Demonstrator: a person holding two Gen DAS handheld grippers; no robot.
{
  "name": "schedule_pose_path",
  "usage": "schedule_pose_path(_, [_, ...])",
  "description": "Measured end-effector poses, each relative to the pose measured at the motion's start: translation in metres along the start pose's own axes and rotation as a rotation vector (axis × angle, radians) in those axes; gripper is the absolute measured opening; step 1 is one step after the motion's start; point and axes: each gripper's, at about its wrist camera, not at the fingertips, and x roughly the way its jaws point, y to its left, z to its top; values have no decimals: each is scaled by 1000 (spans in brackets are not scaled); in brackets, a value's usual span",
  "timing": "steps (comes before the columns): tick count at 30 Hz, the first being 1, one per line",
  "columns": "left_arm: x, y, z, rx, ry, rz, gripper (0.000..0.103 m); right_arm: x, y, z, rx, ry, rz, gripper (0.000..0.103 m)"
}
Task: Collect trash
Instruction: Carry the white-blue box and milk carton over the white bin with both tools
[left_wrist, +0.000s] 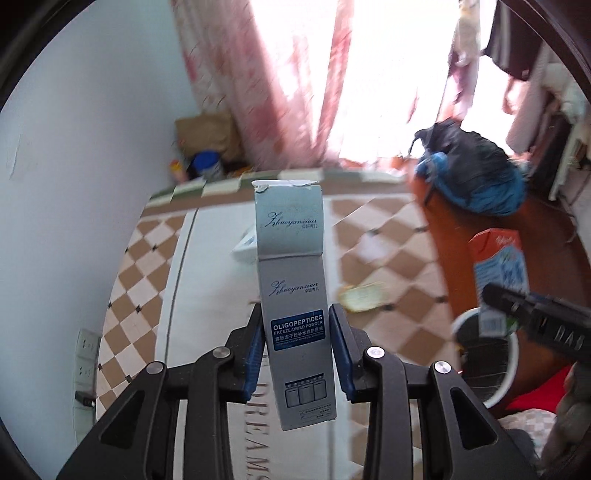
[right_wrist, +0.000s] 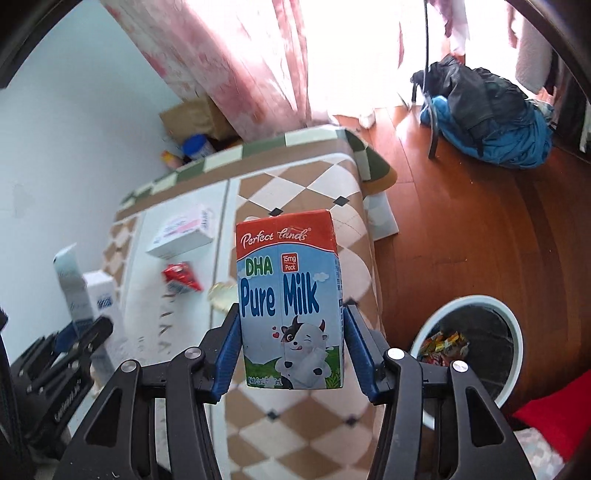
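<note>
My left gripper (left_wrist: 295, 317) is shut on a tall grey powder box (left_wrist: 291, 258), held upright above the bed with its torn top flap up. My right gripper (right_wrist: 291, 314) is shut on a blue and red Pure Milk carton (right_wrist: 288, 280), also upright in the air. In the right wrist view the left gripper (right_wrist: 85, 332) and its grey box (right_wrist: 72, 284) show at the far left. A white-rimmed bin (right_wrist: 513, 321) stands on the floor by the bed, with colourful wrappers (right_wrist: 443, 343) inside. A white and pink box (right_wrist: 181, 236), a red wrapper (right_wrist: 181, 277) and a clear wrapper (right_wrist: 221, 295) lie on the bed.
The bed has a brown and white checked cover (right_wrist: 314, 192). A blue and black backpack (right_wrist: 487, 122) sits on the wooden floor (right_wrist: 461, 221) near the pink curtain (right_wrist: 229, 66). A cardboard box (right_wrist: 192, 114) and a jar stand behind the bed. Red cloth (right_wrist: 554, 417) lies beside the bin.
</note>
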Motion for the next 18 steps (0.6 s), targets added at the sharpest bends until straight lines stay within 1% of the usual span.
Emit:
schedule_pose_path(5, [-47, -39, 5, 60, -80, -73, 30, -62, -20, -24, 49, -92, 27, 55])
schedule_pose_path(9, [-75, -80, 7, 119, -122, -145, 30, -112, -45, -38, 86, -172, 16, 55])
schedule_pose_path(11, [-81, -104, 9, 151, -128, -186, 30, -135, -63, -46, 111, -207, 3, 55])
schedule_pose_path(14, [-84, -137, 9, 194, -125, -228, 30, -161, -93, -57, 159, -242, -14, 55])
schedule_pose_path(18, [-71, -186, 5, 255, -89, -285, 30, -178, -136, -73, 215, -261, -59, 55])
